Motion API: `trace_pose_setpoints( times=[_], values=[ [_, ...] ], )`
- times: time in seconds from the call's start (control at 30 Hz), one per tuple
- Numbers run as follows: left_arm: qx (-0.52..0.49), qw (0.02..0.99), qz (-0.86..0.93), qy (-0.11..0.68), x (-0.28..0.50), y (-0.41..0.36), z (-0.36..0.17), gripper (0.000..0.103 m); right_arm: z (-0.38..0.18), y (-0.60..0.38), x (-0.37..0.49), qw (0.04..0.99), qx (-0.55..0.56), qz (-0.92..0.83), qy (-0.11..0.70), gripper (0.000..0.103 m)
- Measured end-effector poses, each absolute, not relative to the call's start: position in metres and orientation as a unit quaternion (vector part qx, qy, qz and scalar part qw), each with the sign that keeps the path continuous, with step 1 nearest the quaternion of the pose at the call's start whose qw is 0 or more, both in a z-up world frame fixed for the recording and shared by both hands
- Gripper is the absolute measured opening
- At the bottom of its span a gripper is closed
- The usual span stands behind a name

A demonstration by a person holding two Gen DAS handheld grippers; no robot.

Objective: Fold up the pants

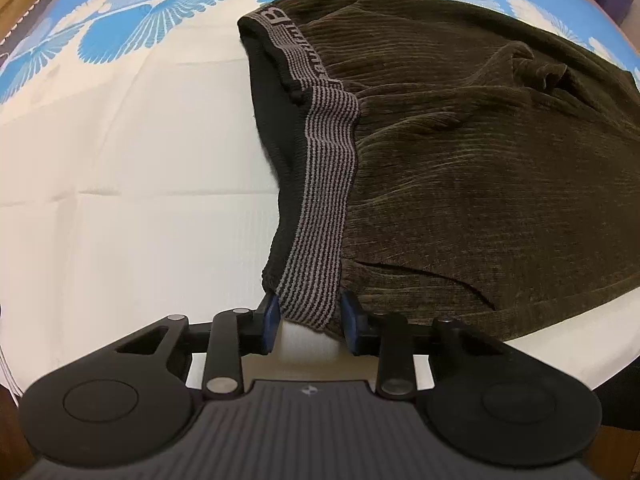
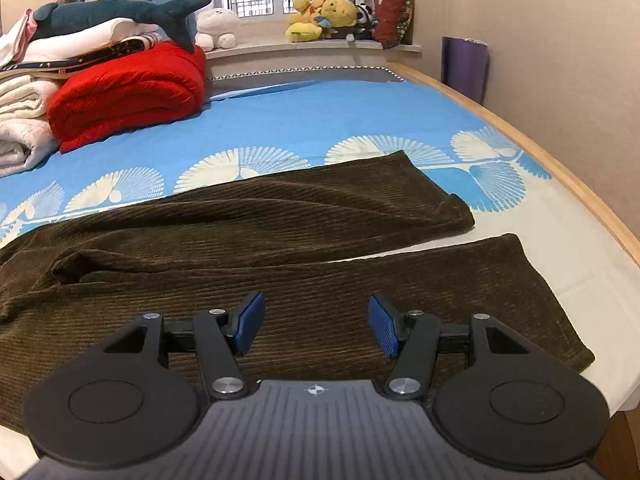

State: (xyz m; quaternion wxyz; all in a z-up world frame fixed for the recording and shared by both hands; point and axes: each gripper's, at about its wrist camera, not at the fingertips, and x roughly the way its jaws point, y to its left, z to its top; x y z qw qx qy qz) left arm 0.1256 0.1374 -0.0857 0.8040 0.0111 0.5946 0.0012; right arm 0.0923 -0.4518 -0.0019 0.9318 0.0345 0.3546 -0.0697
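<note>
Dark brown corduroy pants [image 1: 480,168] lie flat on the bed, both legs [image 2: 280,216] stretched toward the right edge. The striped grey waistband [image 1: 324,184] runs toward my left gripper [image 1: 309,322], which points steeply down at the band's near corner. That corner sits between the blue pads [image 1: 271,320]; they stand close beside its edges, and the fabric shows no pinch. My right gripper [image 2: 316,326] hovers open just above the near leg [image 2: 360,280], with nothing between its fingers.
The bed sheet [image 2: 320,120] is blue with white fan prints and a white border [image 1: 120,200]. A red folded blanket [image 2: 128,96], white towels [image 2: 20,120] and a plush shark [image 2: 120,12] are piled at the far left. Soft toys [image 2: 324,16] line the windowsill. The wooden bed edge [image 2: 560,176] runs on the right.
</note>
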Motion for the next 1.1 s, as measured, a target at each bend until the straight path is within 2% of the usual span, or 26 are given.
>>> trace_pose_setpoints(
  times=[0.13, 0.43, 0.53, 0.67, 0.77, 0.93, 1.1],
  values=[
    [0.02, 0.811, 0.0, 0.585, 0.127, 0.133, -0.079, 0.042, -0.001, -0.444, 0.097, 0.931, 0.029, -0.064, 0.358, 0.06],
    [0.023, 0.856, -0.016, 0.517, 0.129, 0.117, -0.054, 0.044, 0.0, -0.432, 0.102, 0.932, 0.009, -0.053, 0.358, 0.06],
    [0.035, 0.874, -0.007, 0.485, 0.128, 0.11, -0.046, 0.047, 0.0, -0.434, 0.102, 0.932, 0.01, -0.056, 0.359, 0.06],
    [0.0, 0.889, -0.03, 0.457, 0.13, 0.107, -0.036, 0.048, 0.0, -0.438, 0.101, 0.932, 0.014, -0.058, 0.357, 0.06],
    [0.012, 0.874, -0.074, 0.48, 0.133, 0.091, -0.046, 0.05, -0.001, -0.439, 0.101, 0.932, 0.015, -0.06, 0.356, 0.06],
    [0.144, 0.787, -0.063, 0.596, 0.137, 0.06, -0.105, 0.049, -0.001, -0.44, 0.101, 0.933, 0.016, -0.061, 0.355, 0.06],
    [0.114, 0.801, -0.063, 0.584, 0.143, 0.065, -0.098, 0.052, -0.001, -0.44, 0.101, 0.933, 0.015, -0.06, 0.356, 0.06]
  ],
)
